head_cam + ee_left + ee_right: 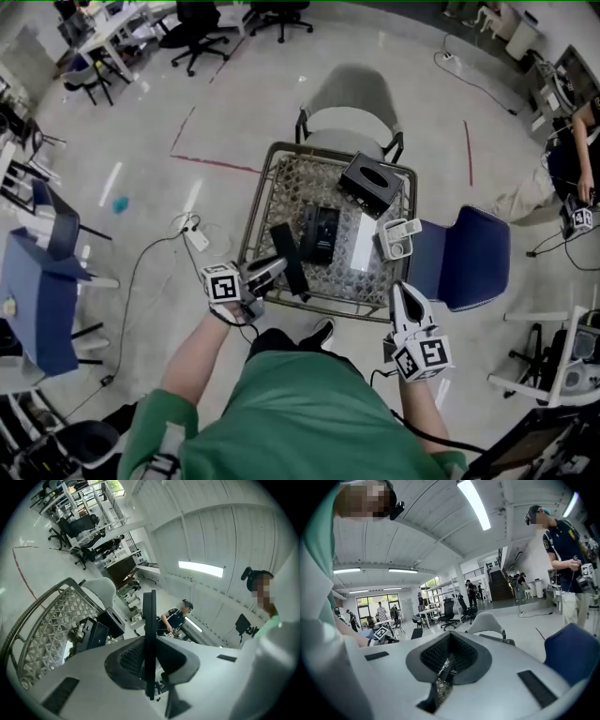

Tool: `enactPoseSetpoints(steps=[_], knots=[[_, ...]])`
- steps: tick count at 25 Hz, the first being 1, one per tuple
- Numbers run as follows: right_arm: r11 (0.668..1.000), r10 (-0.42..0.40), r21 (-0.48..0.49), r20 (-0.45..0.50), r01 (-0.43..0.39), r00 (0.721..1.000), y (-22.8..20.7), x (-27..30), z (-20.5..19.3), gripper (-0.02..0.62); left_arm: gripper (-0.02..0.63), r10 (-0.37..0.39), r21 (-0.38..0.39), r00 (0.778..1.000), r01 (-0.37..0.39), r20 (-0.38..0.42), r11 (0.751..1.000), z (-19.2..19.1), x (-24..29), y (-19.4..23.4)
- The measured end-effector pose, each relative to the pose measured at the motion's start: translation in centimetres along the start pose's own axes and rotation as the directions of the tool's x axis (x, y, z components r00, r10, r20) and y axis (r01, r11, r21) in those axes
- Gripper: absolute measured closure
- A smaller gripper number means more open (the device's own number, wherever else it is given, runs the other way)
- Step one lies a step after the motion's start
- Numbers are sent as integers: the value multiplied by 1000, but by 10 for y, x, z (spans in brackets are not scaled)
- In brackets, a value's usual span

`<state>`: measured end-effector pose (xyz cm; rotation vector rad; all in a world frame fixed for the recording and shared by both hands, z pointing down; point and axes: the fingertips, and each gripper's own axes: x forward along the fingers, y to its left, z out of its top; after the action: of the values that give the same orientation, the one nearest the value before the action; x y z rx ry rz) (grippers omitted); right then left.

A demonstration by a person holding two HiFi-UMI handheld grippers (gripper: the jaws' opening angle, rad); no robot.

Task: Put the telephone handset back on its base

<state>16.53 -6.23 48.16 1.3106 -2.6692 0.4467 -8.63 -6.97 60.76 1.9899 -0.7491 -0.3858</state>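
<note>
The black telephone handset [289, 260] lies slanted over the left part of the wire-mesh table [268, 180], with my left gripper [272, 270] shut on its middle. In the left gripper view the handset [149, 630] stands edge-on as a thin black slab between the jaws of the left gripper [149, 667]. The black telephone base [319, 233] sits just right of the handset, apart from it, and shows in the left gripper view as the base [95, 635]. My right gripper [407, 302] hovers off the table's front right corner, shut and holding nothing; it points away from the table [447, 665].
On the table stand a black tissue box [371, 182], a white flat box [363, 243] and a white device [398, 238]. A grey chair [352, 103] is behind the table and a blue chair [464, 257] to its right. A cable and power strip [195, 237] lie on the floor at left.
</note>
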Motion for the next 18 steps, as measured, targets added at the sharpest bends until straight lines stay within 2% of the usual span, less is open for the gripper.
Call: enactPoseSetpoints(steps=[4,8,13,18], knots=[[999,-32,25,-21,33,999,-12,3,-6,580,526,-15,3,997,15,-73,1000,6,22,20],[994,-106,35,-49,108,993,-20,7,-7,580,526,-63,-26,984,59,-169,998,9,44,44],[973,-218,58,-64,222,974,-17,12,-4,580,526,-84,-51,942,71,-325,996,3,67,91],[945,-314,55,-116,321,942,0,15,-7,580,526,-115,-89,905,86,-410,992,1,82,135]])
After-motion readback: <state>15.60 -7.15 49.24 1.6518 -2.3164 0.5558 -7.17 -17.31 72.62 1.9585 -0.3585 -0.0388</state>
